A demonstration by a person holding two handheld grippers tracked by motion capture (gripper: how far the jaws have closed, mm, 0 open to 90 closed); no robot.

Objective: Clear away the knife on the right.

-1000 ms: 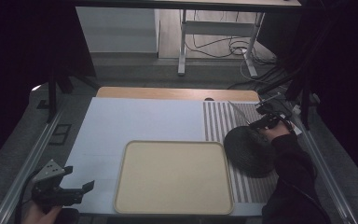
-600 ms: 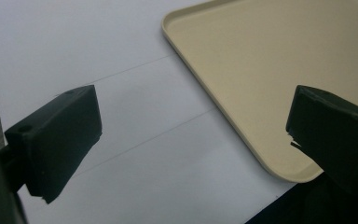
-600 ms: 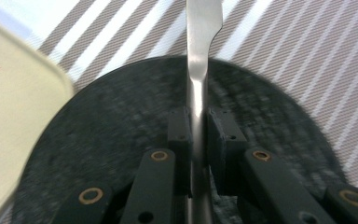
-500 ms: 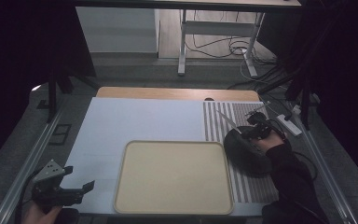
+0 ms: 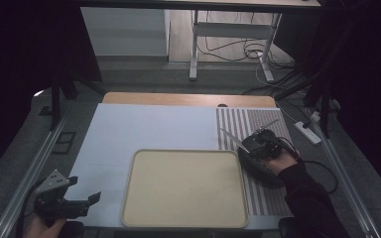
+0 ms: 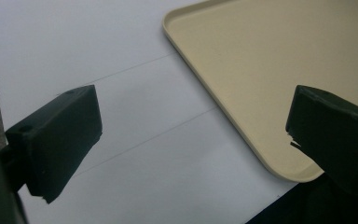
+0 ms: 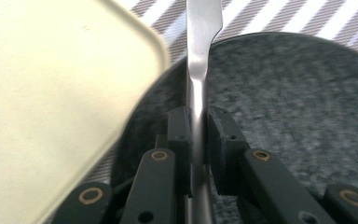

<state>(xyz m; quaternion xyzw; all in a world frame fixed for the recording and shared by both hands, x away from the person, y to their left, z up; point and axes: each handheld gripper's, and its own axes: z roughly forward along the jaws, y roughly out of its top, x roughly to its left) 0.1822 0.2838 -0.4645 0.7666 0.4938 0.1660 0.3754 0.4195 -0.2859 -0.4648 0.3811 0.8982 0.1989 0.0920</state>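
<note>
A: Right of centre in the high view, item one: knife (image 5: 234, 140), metal, clamped by its handle in the right gripper (image 5: 261, 144), blade pointing upper left over the striped mat (image 5: 250, 121). Changed from a second ago?

B: Yes. That gripper has shifted left from the frame's right edge, above the dark plate (image 5: 258, 166), toward the beige tray (image 5: 183, 188). Likely a placing step.

A: Item two: left gripper (image 5: 82, 201)?

B: Lower left, jaws wide apart, holding nothing, unmoved.
</note>
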